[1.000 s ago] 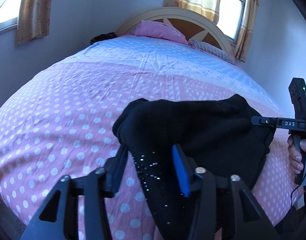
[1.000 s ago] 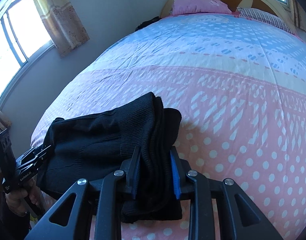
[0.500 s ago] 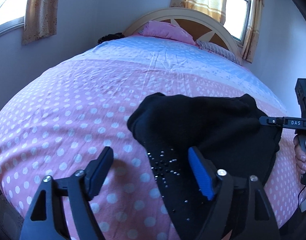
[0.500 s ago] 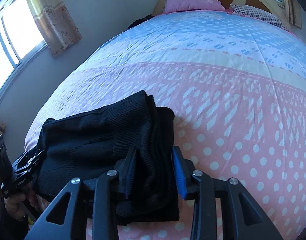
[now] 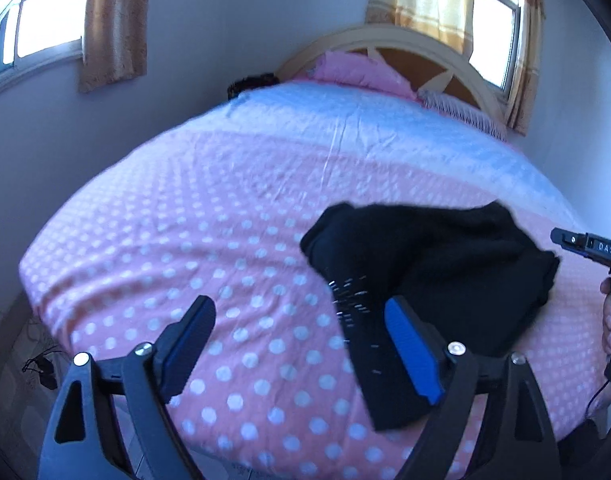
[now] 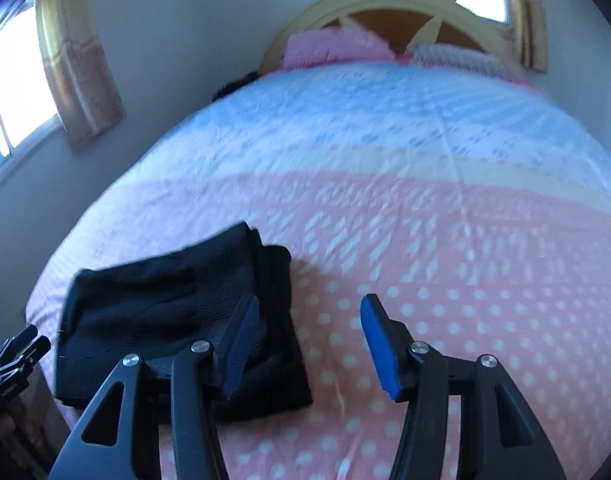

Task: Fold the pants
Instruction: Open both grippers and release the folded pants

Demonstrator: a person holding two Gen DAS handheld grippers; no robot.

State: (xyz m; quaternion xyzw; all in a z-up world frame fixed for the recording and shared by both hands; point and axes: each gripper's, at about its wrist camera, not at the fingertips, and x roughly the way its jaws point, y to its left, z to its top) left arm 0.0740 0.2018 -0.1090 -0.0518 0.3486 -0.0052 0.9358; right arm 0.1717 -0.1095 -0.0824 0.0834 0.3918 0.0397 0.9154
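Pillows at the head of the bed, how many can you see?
2. A pink pillow lies left against the headboard; a striped pillow lies to its right. More may be hidden behind them or the bedcover's rise.

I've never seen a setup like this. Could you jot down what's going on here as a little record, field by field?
Setting: a bed with a pink polka-dot and blue cover, pink pillow at the headboard
Garment: black pants, folded into a compact bundle near the bed's foot edge
Left gripper: open, holding nothing, its right finger over the pants
Right gripper: open, holding nothing, its left finger over the pants
Holder: a person's hand grips the right tool's handle
Fold status: appears finished
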